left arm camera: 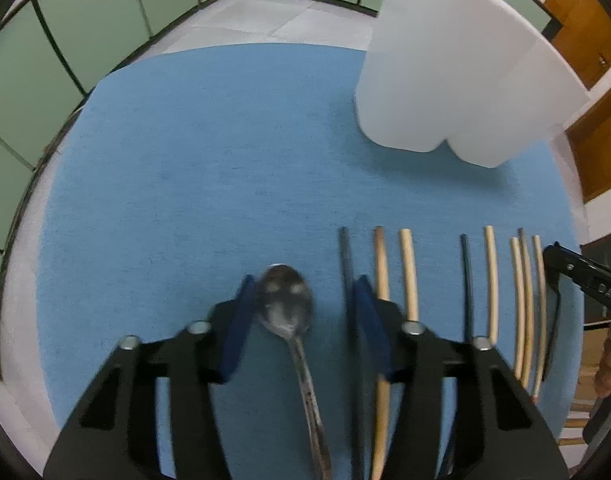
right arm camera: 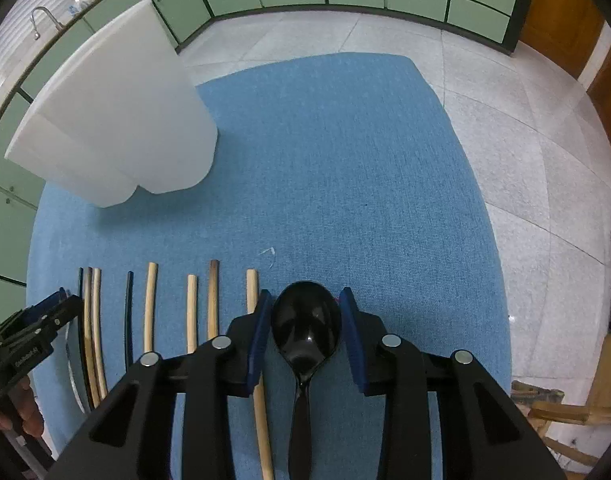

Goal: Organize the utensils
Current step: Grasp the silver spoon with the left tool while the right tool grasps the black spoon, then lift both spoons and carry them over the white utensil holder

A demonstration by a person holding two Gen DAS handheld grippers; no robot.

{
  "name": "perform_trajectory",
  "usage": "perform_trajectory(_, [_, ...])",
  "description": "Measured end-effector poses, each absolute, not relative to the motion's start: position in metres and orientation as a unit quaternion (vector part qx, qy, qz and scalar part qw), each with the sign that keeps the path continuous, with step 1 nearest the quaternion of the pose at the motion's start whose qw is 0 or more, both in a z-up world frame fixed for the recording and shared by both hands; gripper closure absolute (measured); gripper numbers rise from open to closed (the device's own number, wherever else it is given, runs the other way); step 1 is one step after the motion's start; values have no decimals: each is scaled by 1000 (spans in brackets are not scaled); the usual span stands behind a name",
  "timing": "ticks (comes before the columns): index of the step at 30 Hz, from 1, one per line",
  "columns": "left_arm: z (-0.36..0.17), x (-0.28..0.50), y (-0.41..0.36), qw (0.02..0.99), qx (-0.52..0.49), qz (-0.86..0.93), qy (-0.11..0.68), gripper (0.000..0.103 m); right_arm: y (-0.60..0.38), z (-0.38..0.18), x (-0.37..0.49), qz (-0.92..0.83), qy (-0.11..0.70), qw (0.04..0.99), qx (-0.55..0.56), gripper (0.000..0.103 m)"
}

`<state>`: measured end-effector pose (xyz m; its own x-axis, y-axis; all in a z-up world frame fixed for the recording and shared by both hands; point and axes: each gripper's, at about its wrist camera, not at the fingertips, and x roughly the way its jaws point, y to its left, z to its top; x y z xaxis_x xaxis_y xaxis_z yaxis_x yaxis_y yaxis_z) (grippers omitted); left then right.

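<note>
Nearest the left wrist lens is the left gripper, pointing steeply down, its blue pads standing on either side of a metal spoon that lies on the blue surface with its bowl toward twelve o'clock and its handle running back toward six under the gripper body; the nine o'clock pad sits just beside the bowl, the three o'clock pad stands clear of it, so the jaws are parted and not gripping. At three o'clock of the spoon lies a row of chopsticks, dark and pale, side by side and all pointing toward twelve. A white container stands at about one o'clock, well apart from the spoon. In the right wrist view the right gripper also points down, its blue pads astride the bowl of a black spoon, near both sides of it; whether they touch cannot be told. The black spoon's handle runs toward six. One pale chopstick passes under the nine o'clock pad, and the others of the row lie farther toward nine. The white container stands at ten o'clock in this view. A hand holding the left gripper shows at eight o'clock.
</note>
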<state>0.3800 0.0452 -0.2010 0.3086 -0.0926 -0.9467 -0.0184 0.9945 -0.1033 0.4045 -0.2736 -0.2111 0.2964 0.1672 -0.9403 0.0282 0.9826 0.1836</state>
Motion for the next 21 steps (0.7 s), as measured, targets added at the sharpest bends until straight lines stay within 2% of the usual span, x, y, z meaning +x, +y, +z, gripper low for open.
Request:
perform_trajectory(2, [-201,378,48,807,-54,-33,587,75,-276,-211,403,48,589,802,89,69])
perform_trajectory(14, [-182,347,53,837,-70,-68,539,76,-288,-184,365,81,533,835,109,69])
perform_trajectory(21, [-149,316,47,877,-68,-67,471,76,-274,-153,344,99,488,861,100,69])
